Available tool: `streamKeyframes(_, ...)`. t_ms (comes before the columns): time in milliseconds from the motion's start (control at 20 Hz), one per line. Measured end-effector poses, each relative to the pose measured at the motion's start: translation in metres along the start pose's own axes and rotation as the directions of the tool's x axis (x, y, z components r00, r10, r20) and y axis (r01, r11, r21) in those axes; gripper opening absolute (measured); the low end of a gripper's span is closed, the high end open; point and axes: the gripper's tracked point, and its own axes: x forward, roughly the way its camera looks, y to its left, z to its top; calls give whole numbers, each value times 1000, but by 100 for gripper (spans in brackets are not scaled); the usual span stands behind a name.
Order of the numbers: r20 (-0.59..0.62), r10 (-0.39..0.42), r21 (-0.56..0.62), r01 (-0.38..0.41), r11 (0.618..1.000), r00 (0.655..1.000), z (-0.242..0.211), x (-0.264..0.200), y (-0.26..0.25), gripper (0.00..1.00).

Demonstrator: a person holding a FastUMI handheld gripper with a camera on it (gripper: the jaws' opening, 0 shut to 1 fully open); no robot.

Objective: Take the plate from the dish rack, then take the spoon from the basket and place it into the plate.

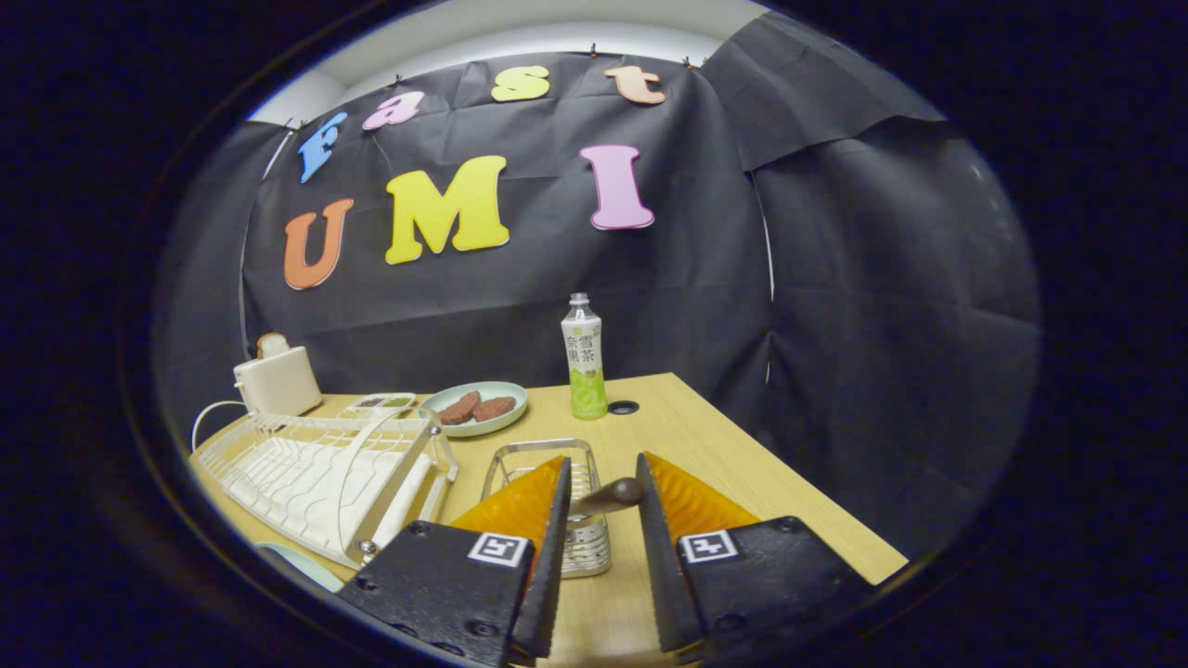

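Between the tongs [603, 501] sits the spoon [608, 496], its dark handle leaning out of the wire basket [580, 543]; they're spread, and I can't tell if either finger touches it. Just beside the basket on the bench [724, 445] is the white dish rack [316, 473], with a pale plate [297, 566] edge peeking out nearer than it.

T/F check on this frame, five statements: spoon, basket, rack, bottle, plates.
1. The spoon handle lies between the gripper fingers. True.
2. The basket is beyond the bottle. False: it is just ahead of the fingers, nearer than the bottle.
3. The dish rack holds a plate. False: its slots look bare.
4. The green plate beside the bottle carries food. True.
5. The toaster is past the rack. True.
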Motion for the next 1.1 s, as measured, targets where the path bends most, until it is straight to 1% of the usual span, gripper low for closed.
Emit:
streamKeyframes(50,5,38,-1,-38,999,999,5,-8,11,37)
streamKeyframes(100,4,58,-4,-58,998,998,4,-2,18,34)
streamKeyframes(150,3,53,-14,-53,999,999,7,-6,22,25)
streamKeyframes(200,9,26,-35,-26,999,1000,9,-3,20,21)
streamKeyframes(250,18,19,-48,-18,999,1000,14,-3,23,18)
streamKeyframes(500,65,-31,-25,33,999,997,42,-3,24,15)
streamKeyframes(700,125,-55,-11,57,998,991,82,-11,22,15)
streamKeyframes(750,142,-54,0,54,999,988,95,-16,24,15)
streamKeyframes(900,175,-32,-18,36,999,984,127,-34,35,15)
streamKeyframes(1050,231,21,-68,-6,998,973,151,-70,58,15)
streamKeyframes(1100,239,39,-88,-18,996,970,152,-82,68,15)
